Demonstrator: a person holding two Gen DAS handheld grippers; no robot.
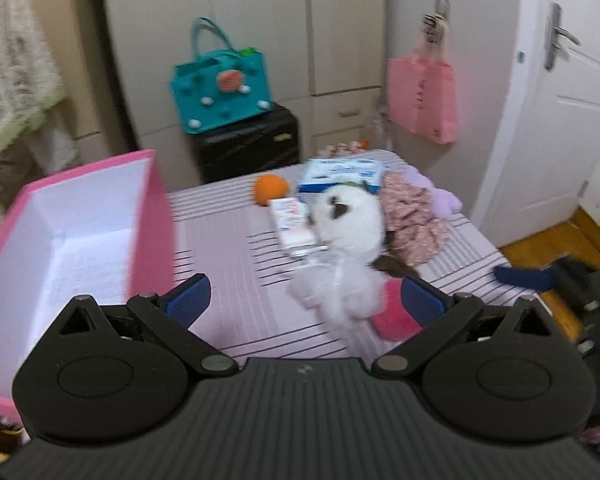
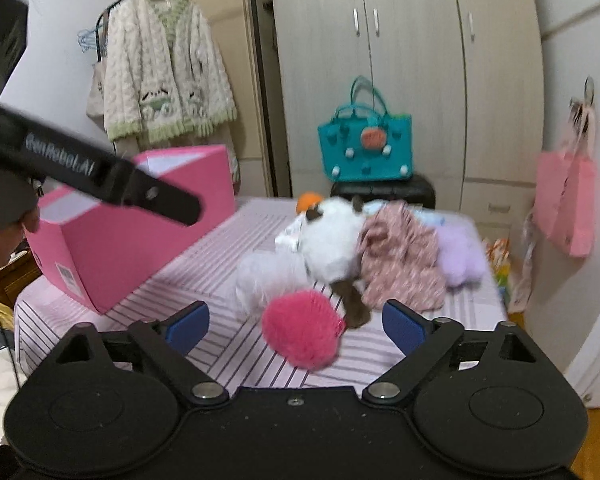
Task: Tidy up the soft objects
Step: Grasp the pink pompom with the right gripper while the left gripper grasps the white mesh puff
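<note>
Lying on the striped bed (image 2: 228, 280), white plush cat (image 2: 332, 240) stretched lengthwise, head toward the wardrobe, body toward the grippers. Pink fluffy ball (image 2: 302, 330) just beside its near end. Pink box (image 2: 140, 240) stands left. Left gripper (image 1: 304, 300) and right gripper (image 2: 296, 322): jaws spread wide, grasping nothing.

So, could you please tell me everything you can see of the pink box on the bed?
The pink box is an open, lidless carton, glossy pink outside and white inside, with a small white label low on one end. It looks empty. It rests on the striped bedcover, left of the toy pile and apart from it. Nothing visibly grips it; the left gripper hovers beside it.
</note>
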